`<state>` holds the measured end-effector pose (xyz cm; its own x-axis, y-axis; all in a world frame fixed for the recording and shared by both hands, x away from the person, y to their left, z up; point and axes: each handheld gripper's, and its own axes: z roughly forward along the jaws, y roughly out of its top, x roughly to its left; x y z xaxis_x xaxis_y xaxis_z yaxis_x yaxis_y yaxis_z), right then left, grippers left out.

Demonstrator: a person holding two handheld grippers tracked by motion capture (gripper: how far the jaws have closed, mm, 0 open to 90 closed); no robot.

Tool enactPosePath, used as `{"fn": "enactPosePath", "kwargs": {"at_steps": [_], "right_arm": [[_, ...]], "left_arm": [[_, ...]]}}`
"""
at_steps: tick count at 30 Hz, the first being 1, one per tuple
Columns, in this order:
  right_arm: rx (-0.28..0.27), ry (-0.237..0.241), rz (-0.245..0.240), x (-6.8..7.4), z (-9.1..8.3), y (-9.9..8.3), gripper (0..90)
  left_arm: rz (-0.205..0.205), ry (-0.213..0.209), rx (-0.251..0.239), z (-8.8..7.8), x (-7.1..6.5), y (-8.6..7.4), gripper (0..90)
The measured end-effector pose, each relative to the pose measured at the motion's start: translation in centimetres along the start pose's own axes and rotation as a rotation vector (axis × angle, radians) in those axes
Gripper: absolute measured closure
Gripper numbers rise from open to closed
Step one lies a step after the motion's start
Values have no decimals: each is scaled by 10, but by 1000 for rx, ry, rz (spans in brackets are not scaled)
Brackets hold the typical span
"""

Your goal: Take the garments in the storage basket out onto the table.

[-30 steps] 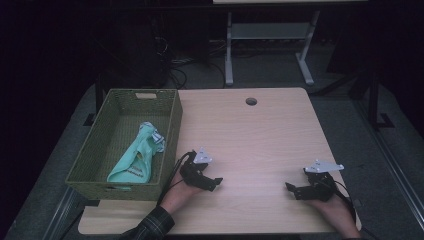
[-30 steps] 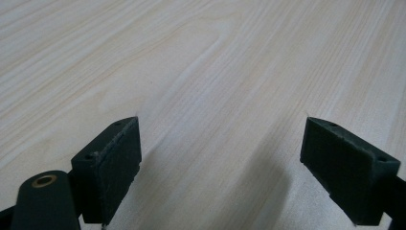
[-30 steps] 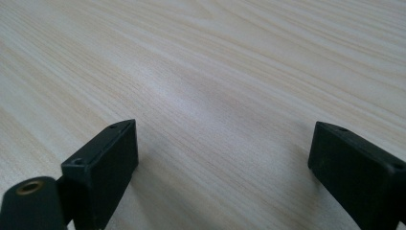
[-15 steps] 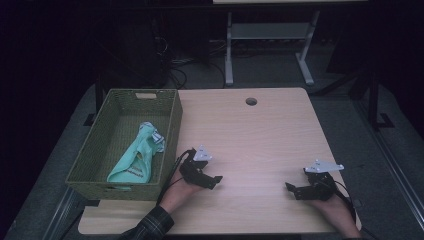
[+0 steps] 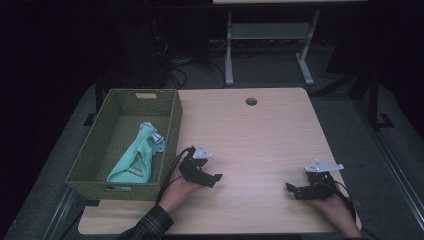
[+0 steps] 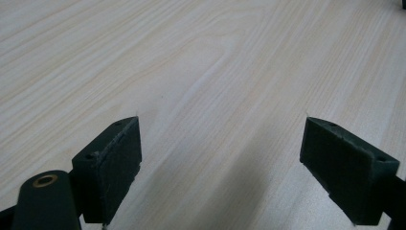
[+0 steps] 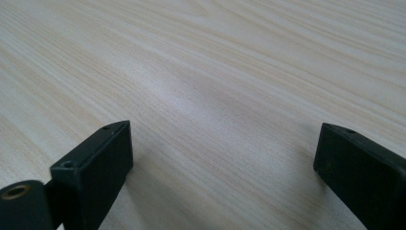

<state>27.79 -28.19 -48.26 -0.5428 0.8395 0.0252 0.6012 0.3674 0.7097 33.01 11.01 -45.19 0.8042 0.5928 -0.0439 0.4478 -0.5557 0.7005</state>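
- On the wooden tabletop (image 5: 260, 135) we hold our left gripper (image 5: 206, 177) just beside the right wall of the green woven basket (image 5: 90, 155), its jaws spread wide with nothing between them.
- Seen from the left gripper view, our left gripper (image 6: 220, 158) has only bare wood grain between its two black pads.
- Near the tabletop's front right corner, we rest our right gripper (image 5: 296, 190) well apart from the left one, jaws likewise released and holding nothing.
- Seen from the right gripper view, our right gripper (image 7: 222, 163) sits low over the pale wood.
- Inside the basket lies a crumpled mint-green cloth (image 5: 137, 159), stretched along the right wall, untouched by either gripper.
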Motion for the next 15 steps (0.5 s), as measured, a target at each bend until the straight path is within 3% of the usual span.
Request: {"fn": "enactPosePath", "kwargs": {"at_steps": [15], "right_arm": [[7, -6, 10, 0, 1, 0, 22]], "left_arm": [[7, 3, -9, -8, 0, 8, 135]]}}
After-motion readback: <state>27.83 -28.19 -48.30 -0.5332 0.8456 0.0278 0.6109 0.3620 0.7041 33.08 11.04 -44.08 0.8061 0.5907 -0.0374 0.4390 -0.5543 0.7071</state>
